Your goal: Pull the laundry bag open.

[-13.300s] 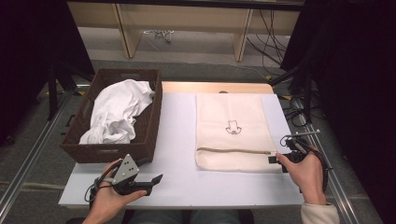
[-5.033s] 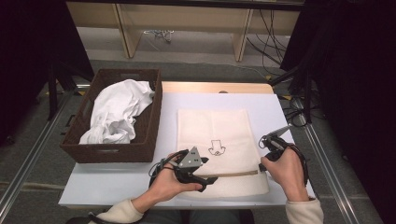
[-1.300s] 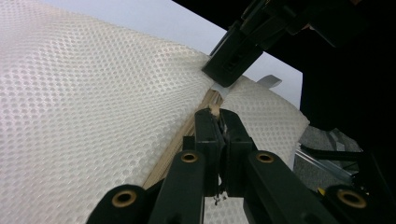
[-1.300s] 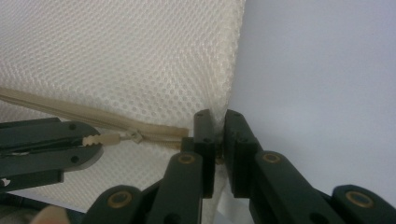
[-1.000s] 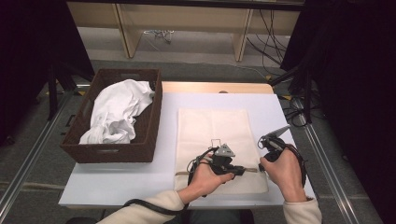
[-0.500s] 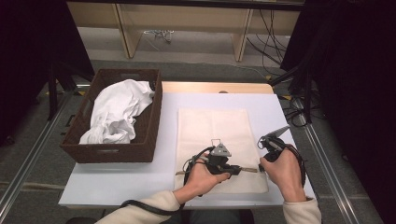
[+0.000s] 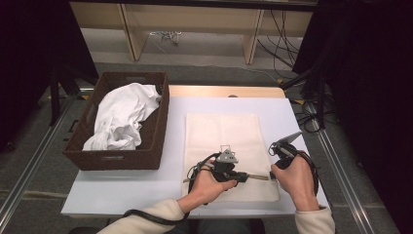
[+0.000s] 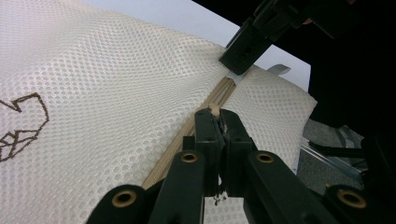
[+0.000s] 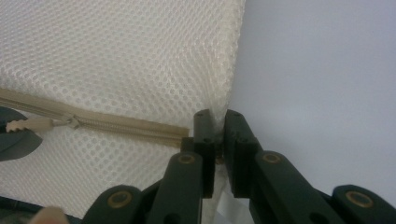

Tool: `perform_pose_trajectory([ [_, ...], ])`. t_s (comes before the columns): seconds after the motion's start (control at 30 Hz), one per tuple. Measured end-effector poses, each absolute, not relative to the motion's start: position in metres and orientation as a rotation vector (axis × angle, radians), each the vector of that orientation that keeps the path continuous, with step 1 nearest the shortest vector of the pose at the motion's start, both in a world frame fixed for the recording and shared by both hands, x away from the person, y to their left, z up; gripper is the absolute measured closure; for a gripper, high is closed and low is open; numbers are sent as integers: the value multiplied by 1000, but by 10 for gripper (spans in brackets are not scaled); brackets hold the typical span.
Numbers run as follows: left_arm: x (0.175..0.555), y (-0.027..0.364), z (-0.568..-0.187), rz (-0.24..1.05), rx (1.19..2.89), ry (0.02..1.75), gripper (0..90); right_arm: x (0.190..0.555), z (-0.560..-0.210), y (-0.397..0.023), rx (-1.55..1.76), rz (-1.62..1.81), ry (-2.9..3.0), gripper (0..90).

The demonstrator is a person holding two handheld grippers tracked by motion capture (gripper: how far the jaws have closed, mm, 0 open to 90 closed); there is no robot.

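Pinching mesh bag (image 7: 221, 141) – zipper (image 9: 116, 125) crosswise, prob. – both grippers.

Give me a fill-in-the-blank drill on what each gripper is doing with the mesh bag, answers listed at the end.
1. The left gripper has its fingers closed on the zipper ____ of the mesh bag.
2. The right gripper is pinching the bag's ____ where the zipper ends.
3. The white cloth lies in the brown ____.

Missing words: pull; edge; basket
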State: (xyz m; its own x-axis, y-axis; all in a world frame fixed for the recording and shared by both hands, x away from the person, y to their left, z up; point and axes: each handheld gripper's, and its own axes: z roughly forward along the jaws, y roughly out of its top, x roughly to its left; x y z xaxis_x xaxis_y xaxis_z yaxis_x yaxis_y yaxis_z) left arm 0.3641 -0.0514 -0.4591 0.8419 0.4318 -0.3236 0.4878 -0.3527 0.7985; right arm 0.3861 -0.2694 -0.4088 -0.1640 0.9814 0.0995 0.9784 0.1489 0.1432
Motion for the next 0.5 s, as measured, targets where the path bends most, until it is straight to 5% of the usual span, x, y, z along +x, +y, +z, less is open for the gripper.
perform_pose_trajectory([
  [0.5,364,-43,-458,-65,1987,688,871,386,-409,-269,2021,271,2364,854],
])
